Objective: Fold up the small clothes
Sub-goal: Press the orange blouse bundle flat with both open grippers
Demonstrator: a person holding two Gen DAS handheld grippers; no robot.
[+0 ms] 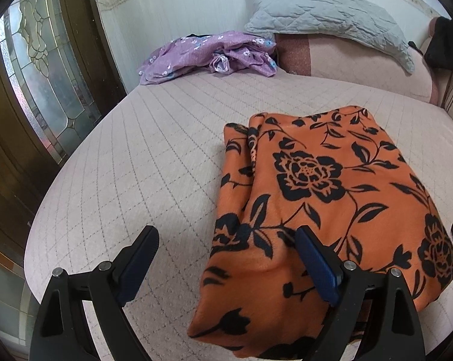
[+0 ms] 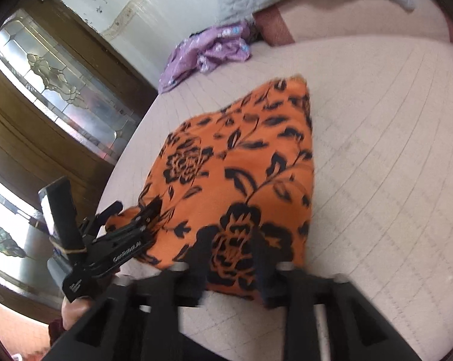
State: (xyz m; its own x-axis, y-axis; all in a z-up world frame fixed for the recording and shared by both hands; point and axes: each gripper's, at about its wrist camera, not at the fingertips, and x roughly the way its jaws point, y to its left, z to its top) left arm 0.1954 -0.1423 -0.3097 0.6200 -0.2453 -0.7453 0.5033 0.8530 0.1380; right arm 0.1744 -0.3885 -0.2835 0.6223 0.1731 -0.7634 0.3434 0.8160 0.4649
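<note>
An orange garment with black flowers (image 1: 331, 198) lies folded on the quilted pink bed; it also shows in the right wrist view (image 2: 241, 162). My left gripper (image 1: 226, 252) is open, its right finger (image 1: 313, 264) resting over the garment's near left corner, its left finger (image 1: 139, 258) over bare bed. The left gripper also shows in the right wrist view (image 2: 133, 210) at the garment's left corner. My right gripper (image 2: 231, 252) is partly open, with its jaws at the garment's near edge; the view is blurred.
A crumpled purple floral garment (image 1: 208, 57) lies at the far side of the bed (image 1: 136, 156). A grey quilted pillow (image 1: 325, 18) leans on a pink bolster (image 1: 355, 63). A dark wooden door with patterned glass (image 1: 36, 75) stands left of the bed.
</note>
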